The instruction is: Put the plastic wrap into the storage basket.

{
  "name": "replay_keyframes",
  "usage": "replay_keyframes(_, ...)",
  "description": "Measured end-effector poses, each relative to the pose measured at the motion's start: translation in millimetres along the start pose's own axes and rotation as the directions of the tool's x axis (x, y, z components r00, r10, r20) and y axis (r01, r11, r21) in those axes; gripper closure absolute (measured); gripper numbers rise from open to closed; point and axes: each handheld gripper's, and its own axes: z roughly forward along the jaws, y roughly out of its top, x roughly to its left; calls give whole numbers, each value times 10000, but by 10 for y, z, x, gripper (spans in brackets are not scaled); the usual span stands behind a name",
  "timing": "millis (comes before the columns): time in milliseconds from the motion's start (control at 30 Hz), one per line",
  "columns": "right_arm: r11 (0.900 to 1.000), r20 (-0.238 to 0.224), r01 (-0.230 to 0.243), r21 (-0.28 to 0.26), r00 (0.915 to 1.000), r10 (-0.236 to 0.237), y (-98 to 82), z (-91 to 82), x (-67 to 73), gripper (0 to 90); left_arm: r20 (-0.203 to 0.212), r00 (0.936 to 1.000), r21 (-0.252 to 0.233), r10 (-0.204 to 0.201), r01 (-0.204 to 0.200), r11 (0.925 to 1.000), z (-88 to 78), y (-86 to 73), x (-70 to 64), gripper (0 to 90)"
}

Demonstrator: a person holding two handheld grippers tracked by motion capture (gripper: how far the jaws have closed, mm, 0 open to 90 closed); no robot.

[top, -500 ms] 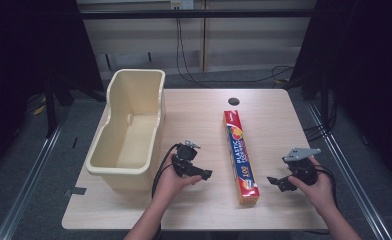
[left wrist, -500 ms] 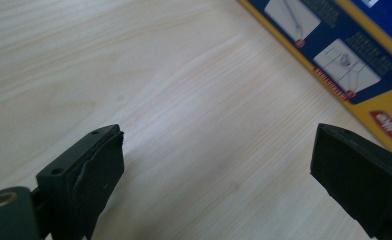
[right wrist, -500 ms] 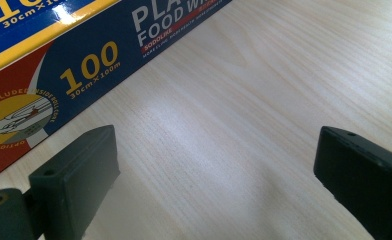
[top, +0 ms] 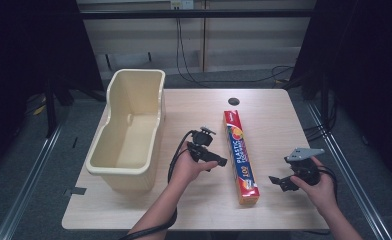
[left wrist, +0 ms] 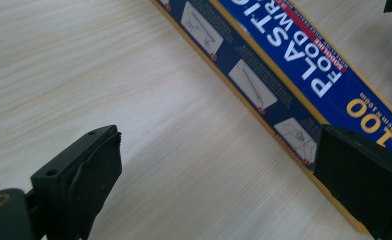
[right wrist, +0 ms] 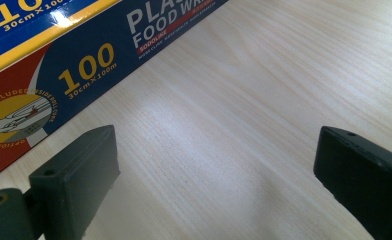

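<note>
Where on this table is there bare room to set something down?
Bare patches: the table's far right, beyond the wrap box; the strip between bin and box, far end. Crowded: near edge, where the left gripper and right gripper flank the box.

The table (top: 194,205) is evenly lit from overhead, its surroundings falling off into darkness; shadows are soft; a pale sheen lies on the wood in the right gripper view; both close views are slightly blurred, the high view grainy.

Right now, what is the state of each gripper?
Left gripper: open, holding nothing, beside the plastic wrap box.
Right gripper: open, holding nothing.
</note>
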Motion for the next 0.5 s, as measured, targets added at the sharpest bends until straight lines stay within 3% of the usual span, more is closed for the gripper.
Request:
replay_keyframes(67,10000,58,-67,-72,10000,68,-1,-9,-8,41,-64,9998,-76,-191,190,9998,65,95,-57,46)
replay_keyframes(100,9999,57,-30,-116,10000,31,-2,-7,-13,41,-64,9998,-76,-191,190,9998,65,95,-57,46)
replay_keyframes(133,9999,57,-30,-116,10000,31,-2,-7,-13,41,-92,9999,166,111,-110,9998,67,130,-50,46)
replay_keyframes(333,9998,114,-73,-201,9999,75,-5,-17,-17,41,-128,9998,239,-128,131,9996,173,279,-110,31)
replay_keyframes(367,9998,94,-89,-203,9999,91,-4,-20,-20,41,-140,9999,394,77,-71,9992,183,295,-98,26)
replay_keyframes(500,9997,94,-87,-229,9999,90,-8,-21,-20,41,-249,9997,435,-40,51,9990,251,371,-124,23)
